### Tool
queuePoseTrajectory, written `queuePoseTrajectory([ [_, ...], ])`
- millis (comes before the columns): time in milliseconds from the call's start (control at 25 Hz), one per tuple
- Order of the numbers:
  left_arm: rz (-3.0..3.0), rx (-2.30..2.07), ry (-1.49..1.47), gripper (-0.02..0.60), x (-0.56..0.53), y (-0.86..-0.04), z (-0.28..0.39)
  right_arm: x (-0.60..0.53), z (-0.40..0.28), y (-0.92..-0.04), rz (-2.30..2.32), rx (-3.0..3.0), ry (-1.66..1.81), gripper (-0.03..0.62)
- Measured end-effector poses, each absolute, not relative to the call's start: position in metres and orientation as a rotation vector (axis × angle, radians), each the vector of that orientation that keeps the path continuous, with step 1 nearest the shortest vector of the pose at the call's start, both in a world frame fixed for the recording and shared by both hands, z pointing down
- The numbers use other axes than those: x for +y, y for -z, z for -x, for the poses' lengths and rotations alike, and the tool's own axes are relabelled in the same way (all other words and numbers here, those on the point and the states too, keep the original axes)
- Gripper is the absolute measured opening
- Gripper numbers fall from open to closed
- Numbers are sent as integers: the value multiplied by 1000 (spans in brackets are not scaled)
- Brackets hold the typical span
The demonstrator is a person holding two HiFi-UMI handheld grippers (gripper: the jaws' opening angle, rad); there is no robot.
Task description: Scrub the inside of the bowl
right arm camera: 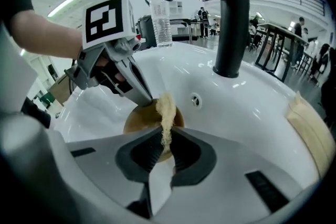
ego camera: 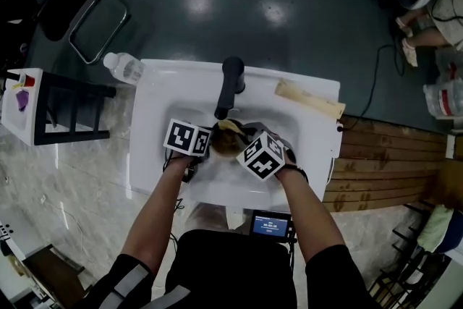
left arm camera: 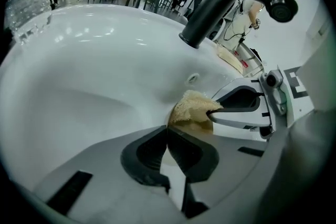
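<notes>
White sink (right arm camera: pixel 252 107): my left tongs (left arm camera: pixel 167 129) pinch bowl (right arm camera: pixel 137 119) rim, right tongs (right arm camera: pixel 164 136) pinch scrub pad (right arm camera: pixel 167 107); hard scrubbing may slip the bowl.

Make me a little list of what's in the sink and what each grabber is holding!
place: white sink under a black faucet
left gripper: shut on the rim of the brown bowl
right gripper: shut on a yellowish scrubbing pad
pad: at the bowl's opening
nearby: clear water bottle on the sink's back corner
</notes>
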State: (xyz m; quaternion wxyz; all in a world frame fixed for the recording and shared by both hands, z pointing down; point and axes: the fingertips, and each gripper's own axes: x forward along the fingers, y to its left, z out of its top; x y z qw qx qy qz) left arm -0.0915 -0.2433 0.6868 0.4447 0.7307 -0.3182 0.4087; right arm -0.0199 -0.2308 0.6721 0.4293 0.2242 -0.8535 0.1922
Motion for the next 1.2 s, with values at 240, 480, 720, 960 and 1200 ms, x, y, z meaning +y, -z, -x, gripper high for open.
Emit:
queuePoseTrajectory([
  [240, -1787, -676, -959, 63, -231, -686, 86, -235, 10, -663, -590, -2119, -752, 41],
  [480, -1882, -725, -907, 77, -237, -659, 91, -233, 0, -642, -630, -2179, -811, 41],
  [720, -2088, -798, -720, 3, -231, -612, 83, -222, -16, -610, -675, -2272, -816, 41],
  [960, -2266, -807, -467, 3, -195, -558, 65, -201, -32, -572, -712, -2382, -776, 41],
  [1200, -2374, -849, -257, 3, -140, -513, 56, -168, -48, -533, -729, -2474, -737, 41],
])
